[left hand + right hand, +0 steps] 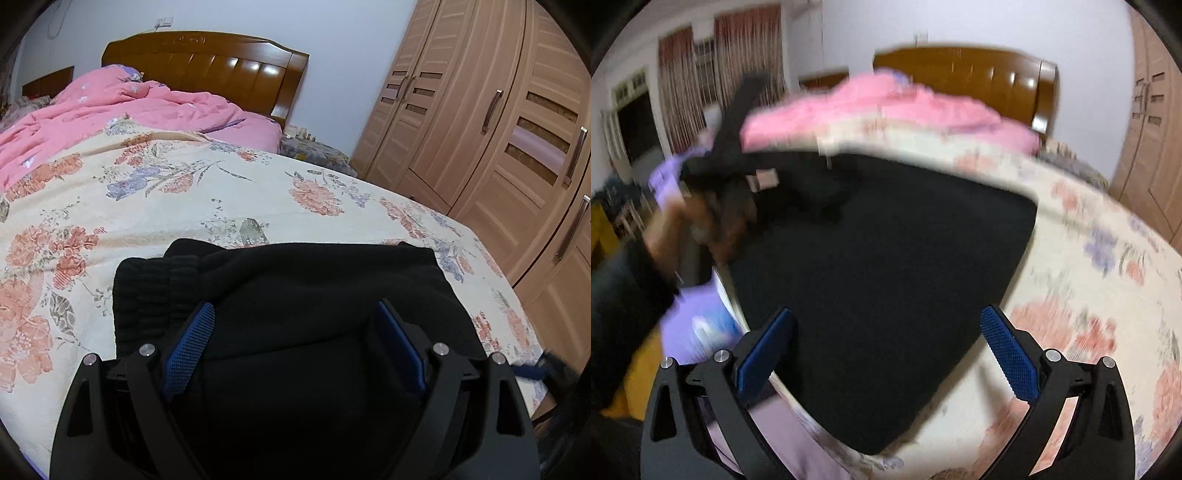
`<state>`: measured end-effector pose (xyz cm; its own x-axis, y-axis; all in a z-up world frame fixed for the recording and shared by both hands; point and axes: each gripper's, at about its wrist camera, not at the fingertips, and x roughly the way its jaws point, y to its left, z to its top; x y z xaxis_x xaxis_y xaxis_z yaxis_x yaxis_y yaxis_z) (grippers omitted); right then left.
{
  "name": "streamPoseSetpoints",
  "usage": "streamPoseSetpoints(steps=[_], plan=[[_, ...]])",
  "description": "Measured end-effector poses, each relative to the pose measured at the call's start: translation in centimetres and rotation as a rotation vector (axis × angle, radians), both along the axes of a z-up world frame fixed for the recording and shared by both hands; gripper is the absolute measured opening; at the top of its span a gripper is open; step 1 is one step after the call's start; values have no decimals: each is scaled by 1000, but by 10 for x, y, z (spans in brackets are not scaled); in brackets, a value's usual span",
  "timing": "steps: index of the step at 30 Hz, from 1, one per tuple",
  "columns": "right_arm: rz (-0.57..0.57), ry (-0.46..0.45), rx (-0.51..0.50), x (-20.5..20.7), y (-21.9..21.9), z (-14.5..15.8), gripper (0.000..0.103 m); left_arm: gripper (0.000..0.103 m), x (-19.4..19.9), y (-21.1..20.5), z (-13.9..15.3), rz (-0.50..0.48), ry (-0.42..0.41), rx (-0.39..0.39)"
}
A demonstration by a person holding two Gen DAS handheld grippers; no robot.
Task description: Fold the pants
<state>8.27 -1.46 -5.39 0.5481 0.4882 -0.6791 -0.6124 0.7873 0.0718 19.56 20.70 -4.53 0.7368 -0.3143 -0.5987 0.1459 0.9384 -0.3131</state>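
Note:
The black pants lie folded in a compact stack on the floral bedspread, ribbed waistband at the left. My left gripper is open, its blue pads just above the stack. In the right wrist view the pants show as a dark folded slab on the bed. My right gripper is open above the near corner of the pants. The other gripper and the hand holding it are at the pants' far left edge, blurred.
A pink quilt is heaped at the head of the bed before the wooden headboard. A wooden wardrobe stands to the right. The bed's edge runs close to the pants on the left, with purple cloth below.

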Motion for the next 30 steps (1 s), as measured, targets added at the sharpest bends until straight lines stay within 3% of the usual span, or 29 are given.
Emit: streamPoseSetpoints(steps=[3,5,7,10,13,18,20,30], plan=[[-19,61,26,-4,-12,-4,99,88,-7,-3,3,25,-25,37],[-30,24,-22,-19,-15,-4,99,89,-18,-9,8,52,-57,89],[-46,-3,-28,-34,-21,-6,99,101,-45,-13,15,161,-123,146],[-96,-56,4,-62,-33,-7,99,101,-98,-11,27,249,-246,121],[-148,-113,26,-79,-38,-6,99,101,-142,-11,39,305,-309,120],[-194,-230,52,-89,-35,9,99,101,-182,-32,54,369,-298,243],[-202,-255,66,-93,-36,14,99,101,-192,-40,50,427,-249,278],[-217,-257,76,-96,-42,11,99,101,-202,-80,29,344,-171,259]])
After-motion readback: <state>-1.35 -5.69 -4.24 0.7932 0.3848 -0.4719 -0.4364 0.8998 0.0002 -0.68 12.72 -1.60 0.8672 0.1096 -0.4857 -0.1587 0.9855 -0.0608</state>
